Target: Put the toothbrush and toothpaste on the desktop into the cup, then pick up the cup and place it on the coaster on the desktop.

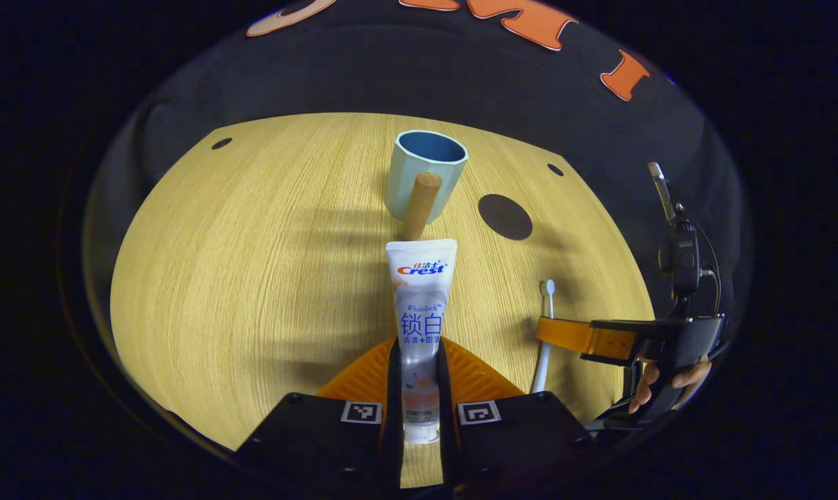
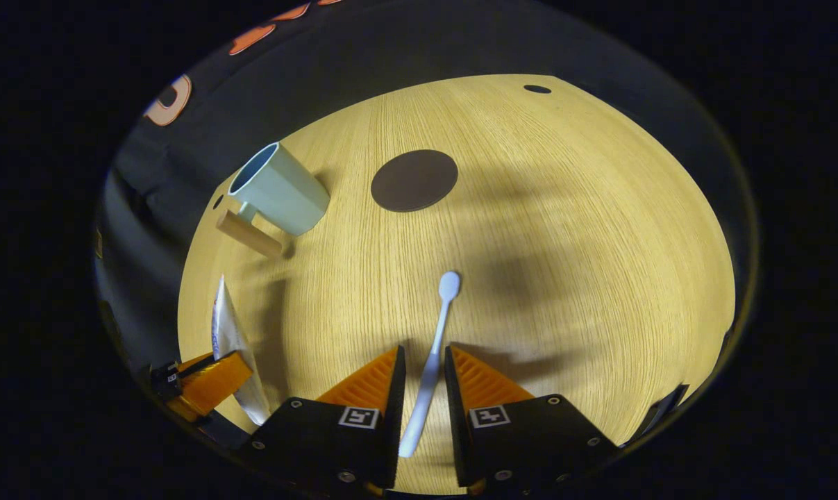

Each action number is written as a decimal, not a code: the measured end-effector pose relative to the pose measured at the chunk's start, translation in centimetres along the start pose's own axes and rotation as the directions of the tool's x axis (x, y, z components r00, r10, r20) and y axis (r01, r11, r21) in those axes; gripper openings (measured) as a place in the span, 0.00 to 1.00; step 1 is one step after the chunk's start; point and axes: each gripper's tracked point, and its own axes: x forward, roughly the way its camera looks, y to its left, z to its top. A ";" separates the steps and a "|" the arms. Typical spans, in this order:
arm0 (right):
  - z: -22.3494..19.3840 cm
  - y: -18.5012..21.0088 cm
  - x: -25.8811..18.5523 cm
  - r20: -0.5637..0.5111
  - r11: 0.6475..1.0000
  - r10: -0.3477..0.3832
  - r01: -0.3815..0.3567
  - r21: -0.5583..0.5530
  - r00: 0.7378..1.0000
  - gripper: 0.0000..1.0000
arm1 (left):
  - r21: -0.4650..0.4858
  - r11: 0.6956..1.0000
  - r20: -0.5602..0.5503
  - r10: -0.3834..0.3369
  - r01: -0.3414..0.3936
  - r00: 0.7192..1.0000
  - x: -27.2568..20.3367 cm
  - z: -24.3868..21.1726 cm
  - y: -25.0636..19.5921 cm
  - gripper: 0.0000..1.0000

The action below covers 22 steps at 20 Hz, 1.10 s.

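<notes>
My left gripper [image 1: 419, 345] is shut on the white toothpaste tube [image 1: 421, 292], whose flat end points toward the cup. In the right gripper view the tube [image 2: 228, 333] stands tilted above the desk in the left gripper [image 2: 207, 385]. The light blue cup [image 1: 425, 170] with a wooden handle [image 1: 420, 206] stands upright just beyond the tube. My right gripper [image 2: 423, 354] is open and narrow, with a finger on each side of the white toothbrush [image 2: 438, 326] lying on the desk; neither finger presses it. The dark round coaster [image 2: 414, 180] lies to the right of the cup [image 2: 280, 189].
The wooden desktop [image 1: 252, 278] has small dark holes near its far corners [image 1: 221, 144]. In the left gripper view a hand [image 1: 644, 389] holds the right gripper [image 1: 578, 337] over the toothbrush [image 1: 546, 305] near the desk's right edge. Black cloth walls close in the desk.
</notes>
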 end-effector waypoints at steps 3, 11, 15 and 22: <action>0.1 -0.4 0.1 0.015 1.000 0.003 -0.004 0.020 1.000 0.19 | -0.032 0.999 0.027 -0.019 0.019 0.999 -0.6 0.5 -0.1 0.26; 0.7 -0.5 0.2 0.106 0.999 0.037 -0.035 -0.024 0.994 0.08 | -0.023 1.000 0.112 0.009 -0.007 0.994 -1.8 1.9 0.3 0.26; 1.6 -0.1 -1.2 0.193 0.995 0.066 -0.050 -0.083 0.979 0.07 | -0.031 0.999 0.182 0.031 -0.025 0.983 -2.2 3.2 0.7 0.26; 4.6 0.8 -4.5 0.377 0.984 0.156 -0.111 -0.138 0.913 0.08 | -0.026 0.999 0.339 -0.031 0.042 0.940 -2.4 6.4 -0.4 0.26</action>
